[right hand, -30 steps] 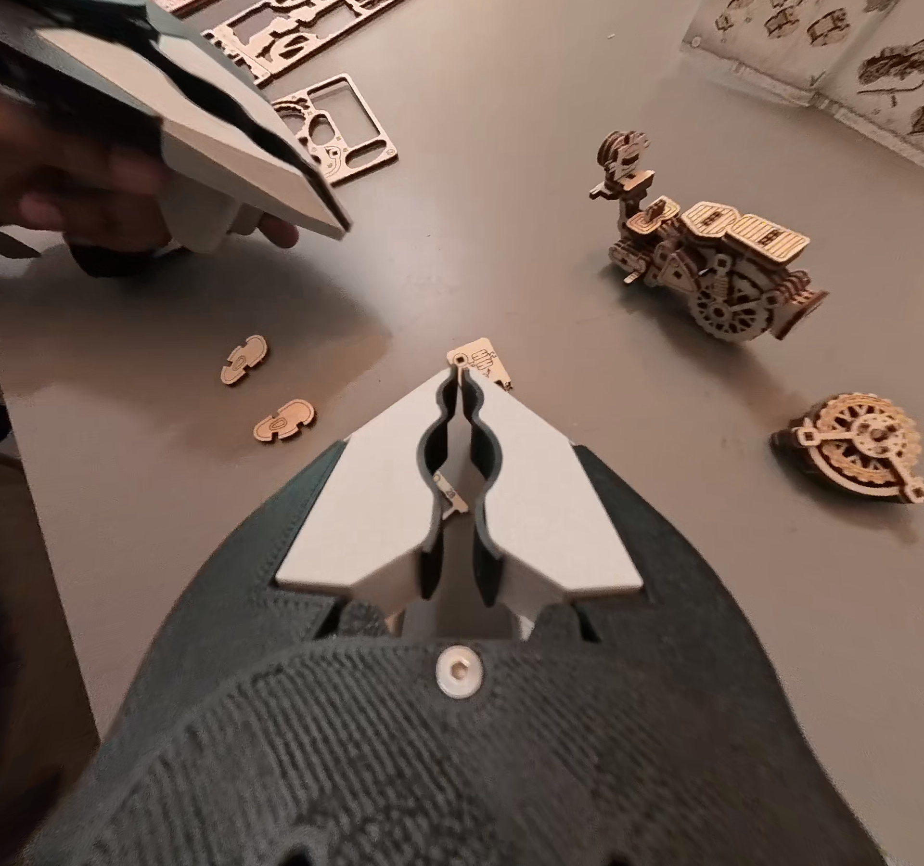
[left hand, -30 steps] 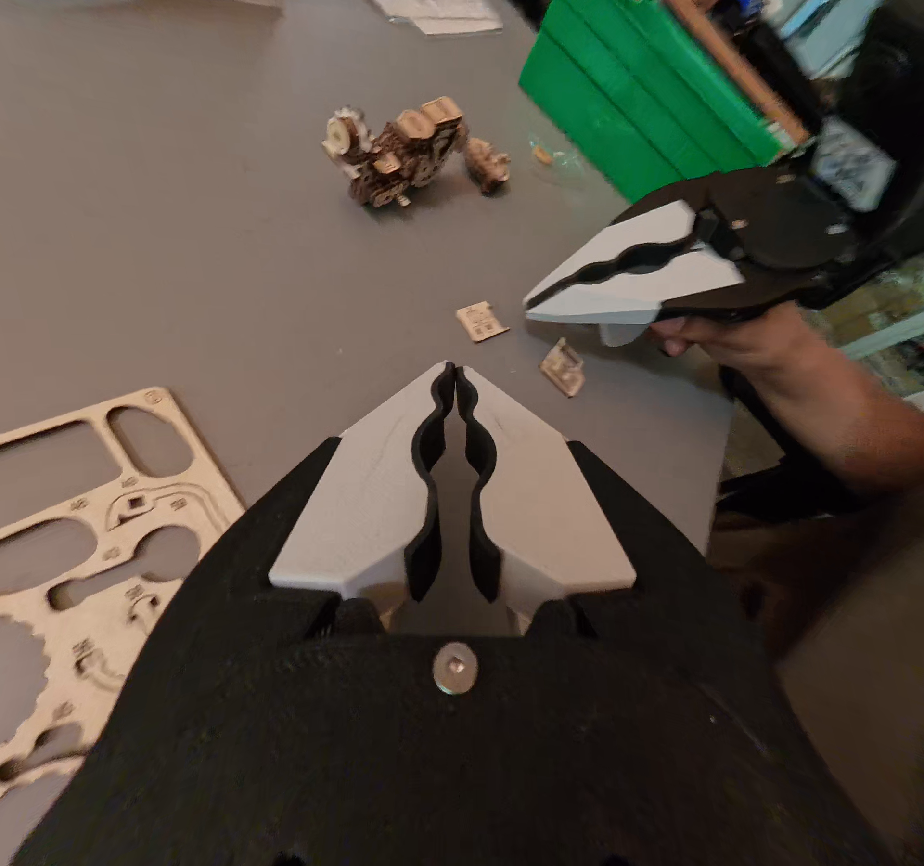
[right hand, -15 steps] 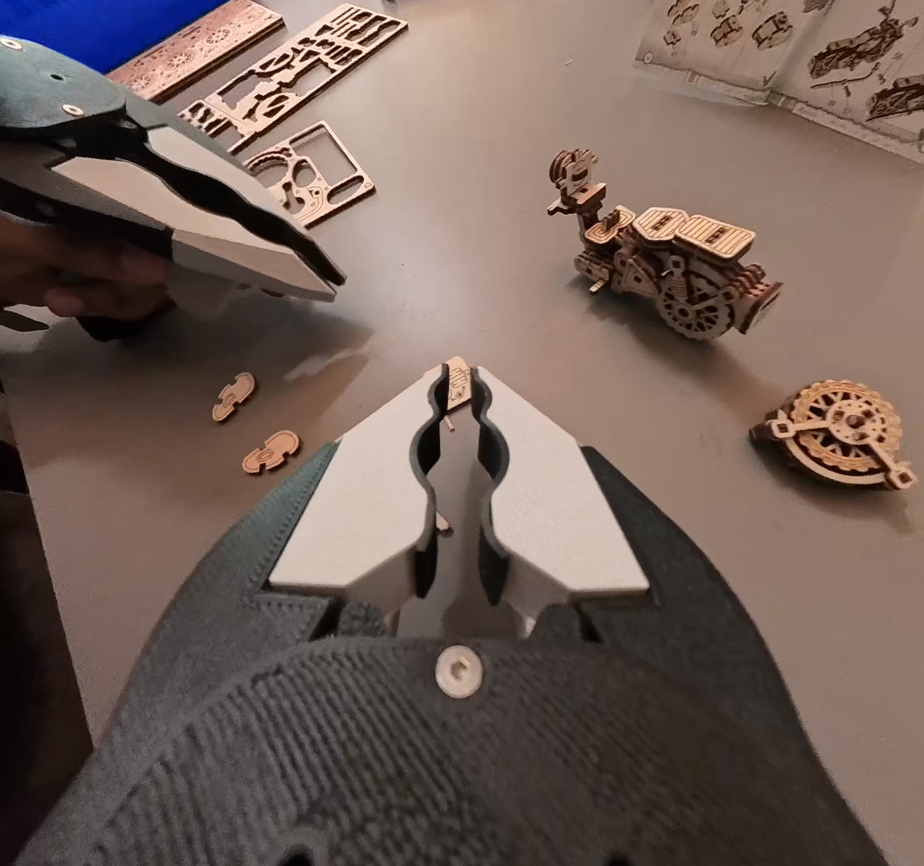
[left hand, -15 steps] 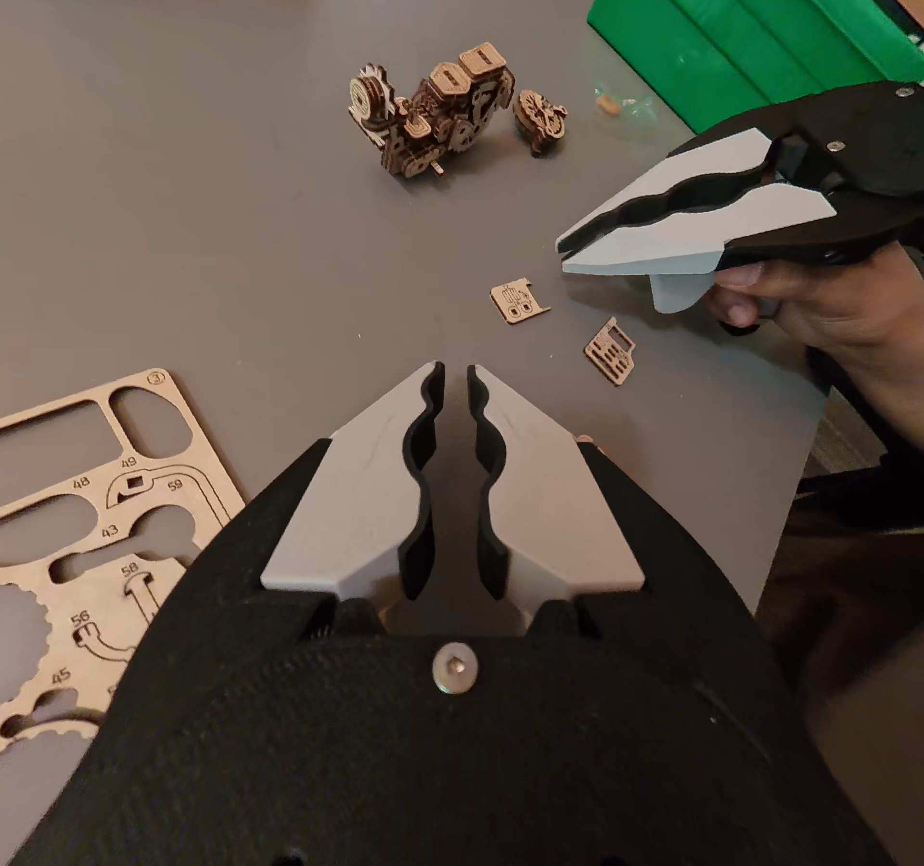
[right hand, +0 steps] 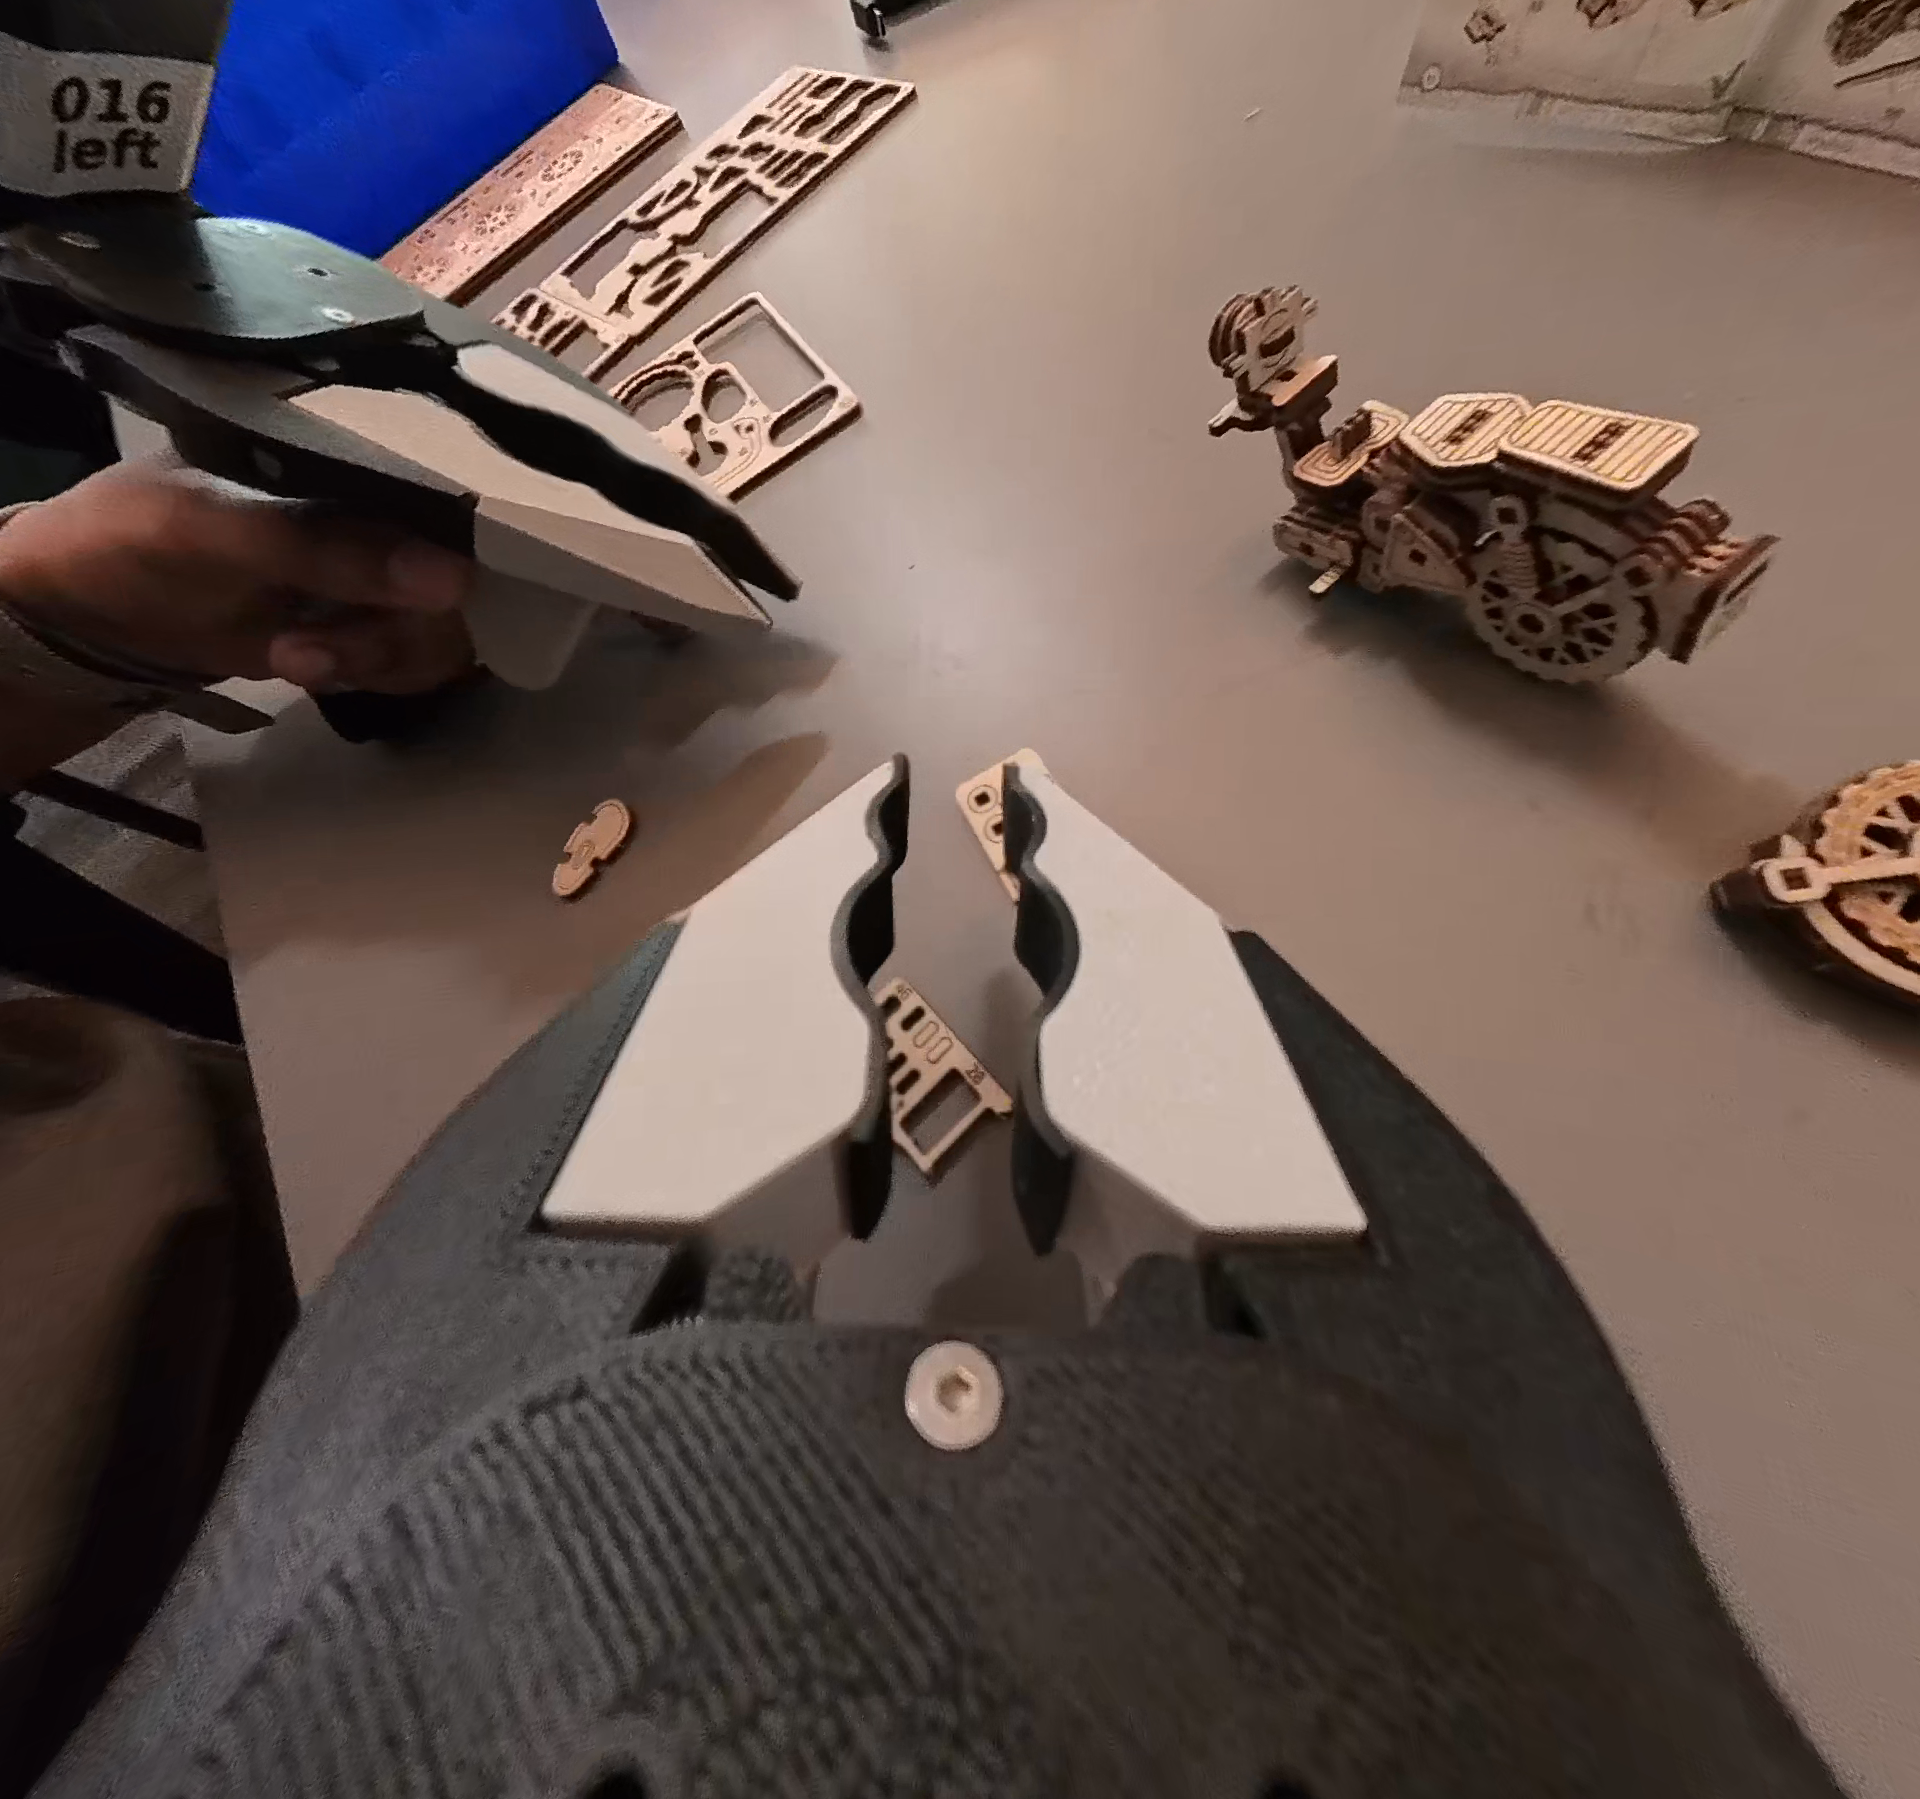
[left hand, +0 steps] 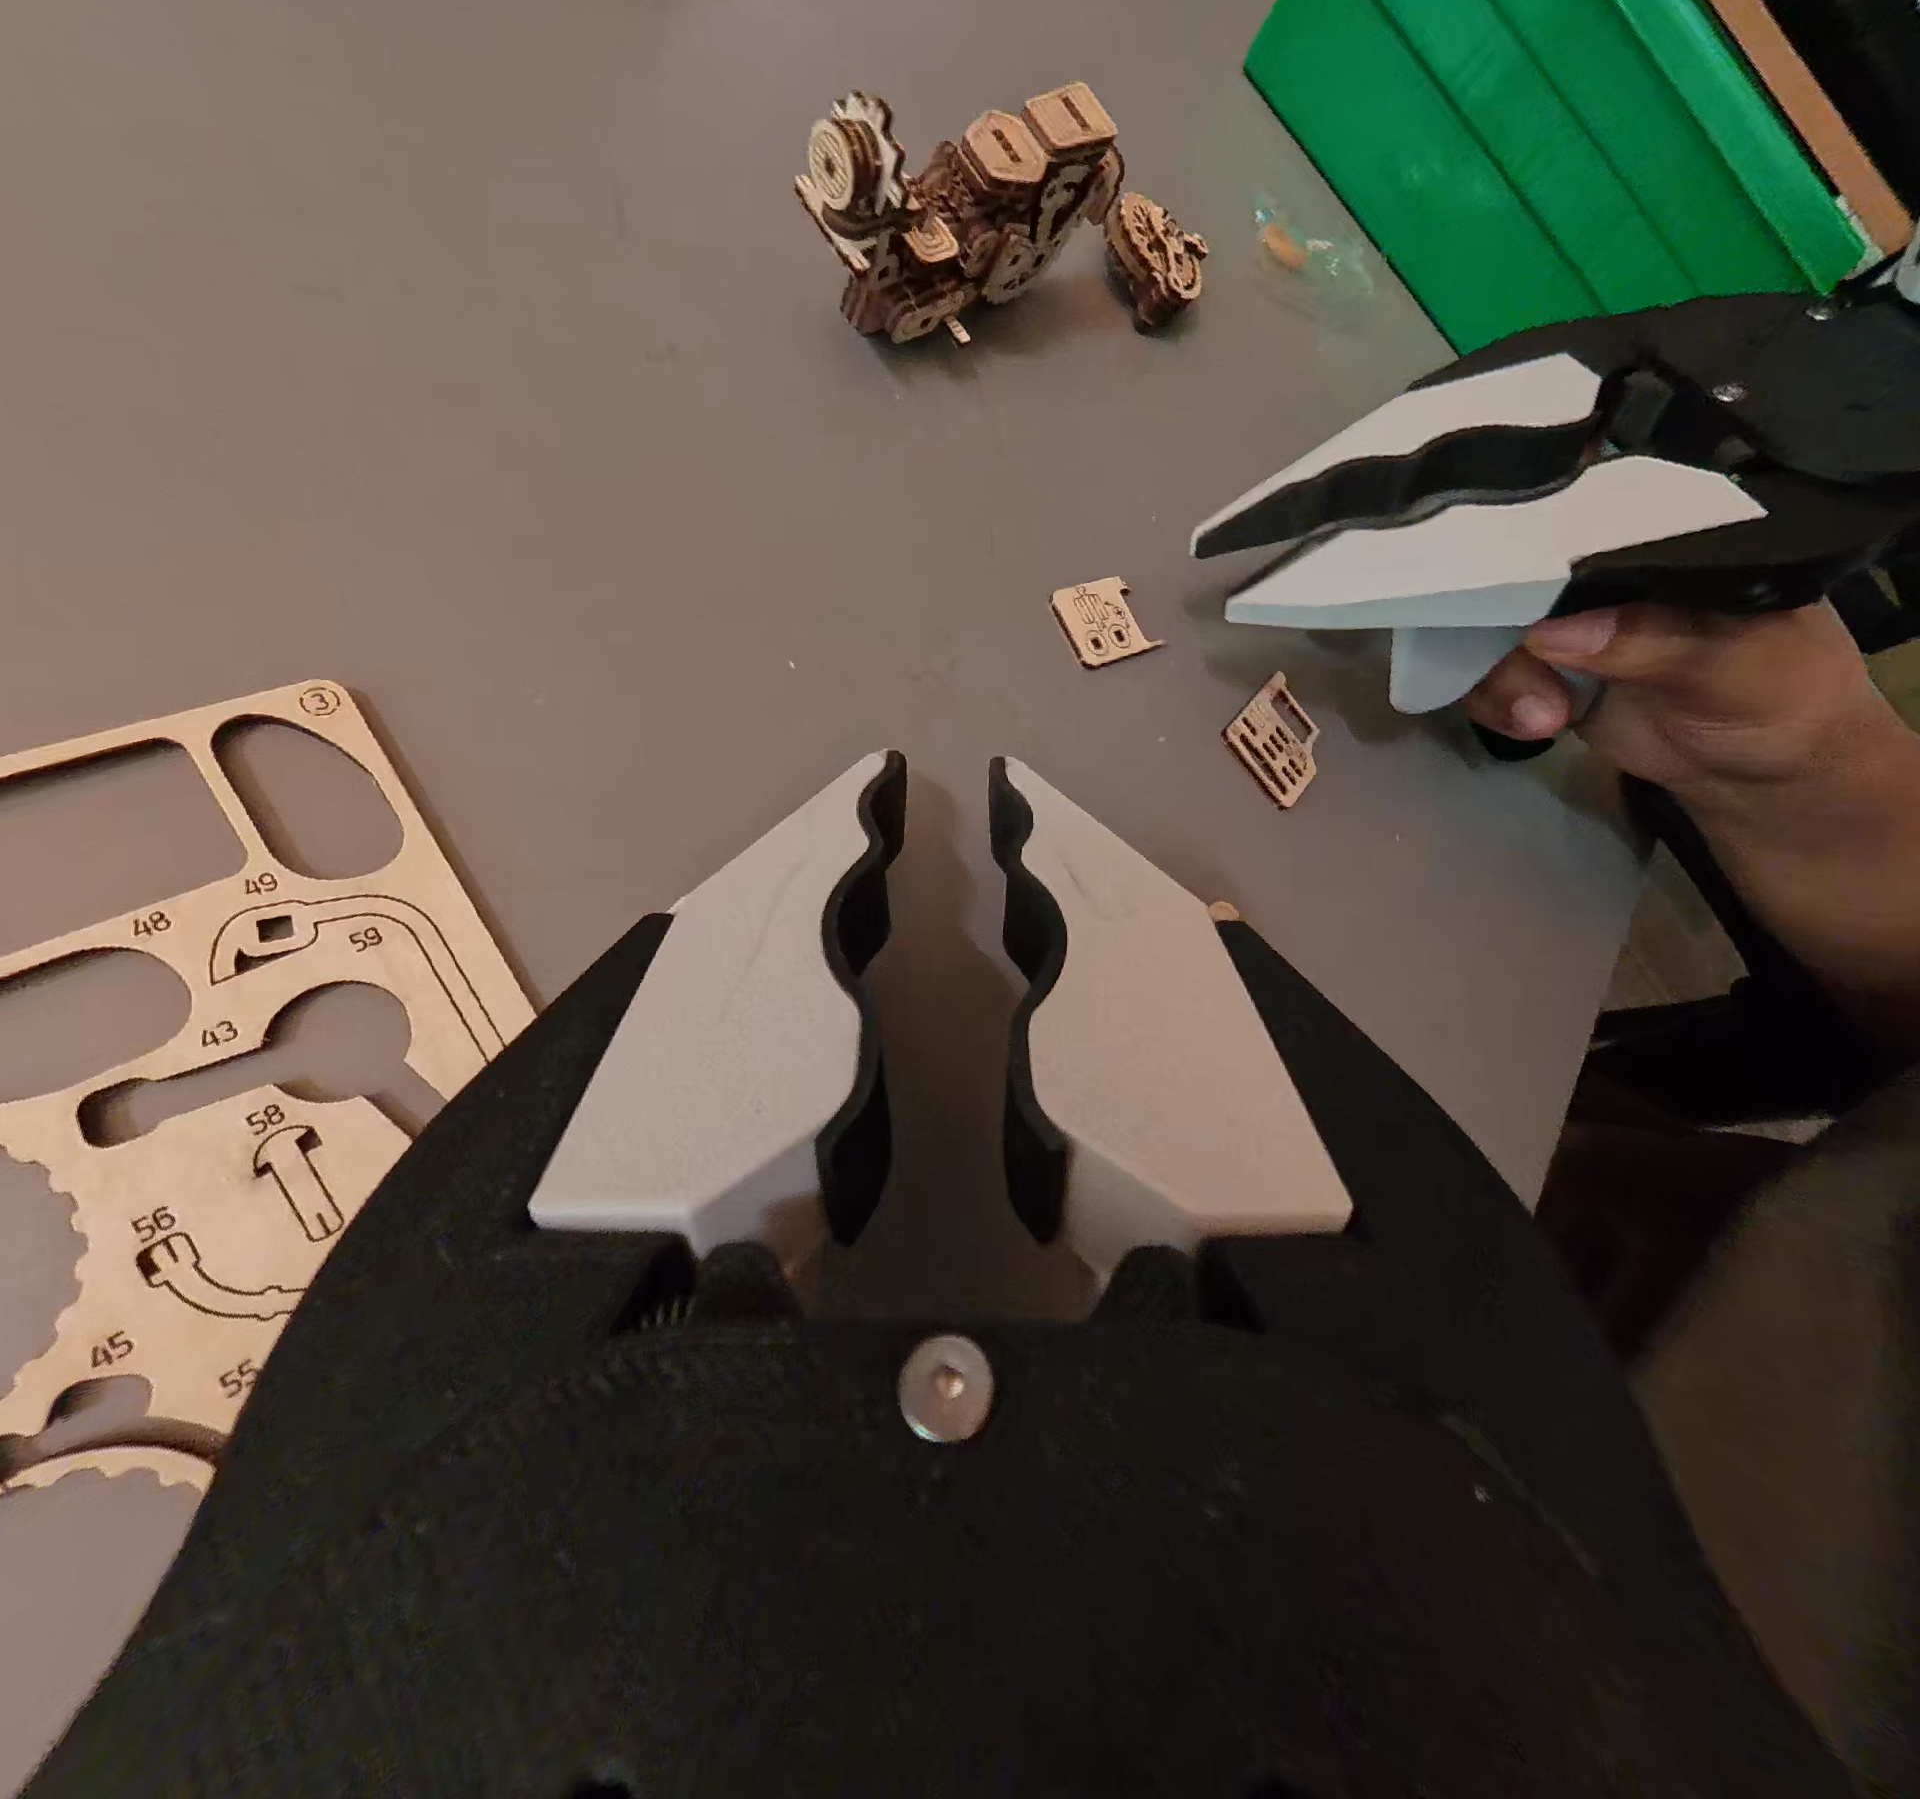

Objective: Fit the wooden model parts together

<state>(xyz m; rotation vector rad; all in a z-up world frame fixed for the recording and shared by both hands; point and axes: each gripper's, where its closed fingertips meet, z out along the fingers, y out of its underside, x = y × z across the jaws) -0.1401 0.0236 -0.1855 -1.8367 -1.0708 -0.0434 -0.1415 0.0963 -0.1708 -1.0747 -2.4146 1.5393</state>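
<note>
The left hand-held gripper [left hand: 945, 762] hangs empty, jaws apart, above the grey surface [left hand: 520, 419] beside a pale laser-cut plywood sheet [left hand: 208, 1001]. To its right, the right hand-held gripper [right hand: 954, 778] is likewise parted and empty over two small flat wooden cut-out parts [right hand: 940, 1074], well short of the half-built wooden motorcycle model [right hand: 1496, 523]. Risk: thin parts lying flat may slide or flip when pinched.

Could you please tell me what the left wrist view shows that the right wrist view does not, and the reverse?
Only the left wrist view shows the green bin. Only the right wrist view shows the blue panel, the instruction sheet and a peanut-shaped wooden piece. Both show the wooden motorcycle model, two small flat wooden parts and both open grippers: left gripper, right gripper.
</note>
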